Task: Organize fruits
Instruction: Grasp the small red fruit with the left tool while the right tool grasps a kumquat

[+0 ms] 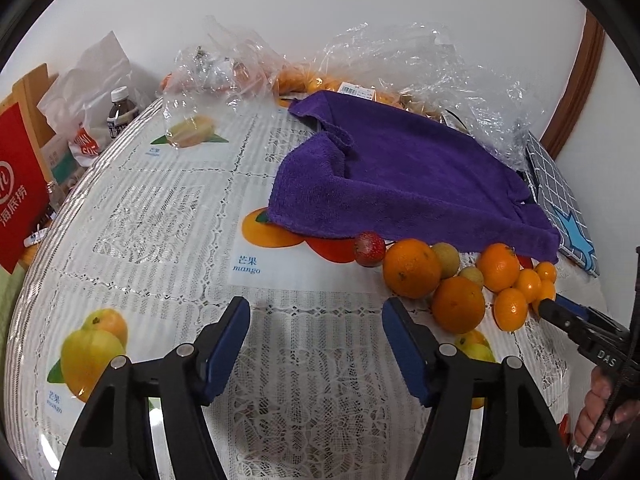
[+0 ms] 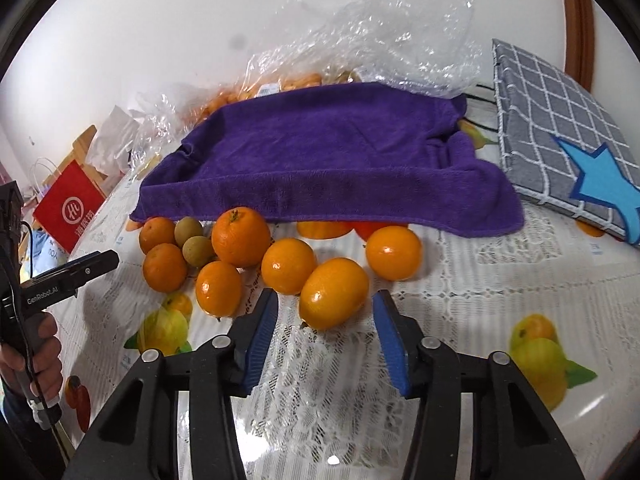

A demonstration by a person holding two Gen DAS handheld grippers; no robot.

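- The fruits (image 2: 280, 256) lie in a loose heap on the table (image 2: 480, 280), just in front of the purple towel (image 2: 328, 160); some seem tucked under its front edge.
- The right claw (image 2: 325, 312) is wide open and empty, its blue pads flanking the nearest kumquat (image 2: 334, 298) without touching, apparently lined up to pick it first.
- The left claw (image 1: 316, 320) is also spread open, holding nothing, over bare lace left of the heap, likely kept clear of the right's approach.
- A strawberry (image 1: 370, 249) and two longans (image 2: 194, 242) sit among the oranges, so sorting by kind looks undone.
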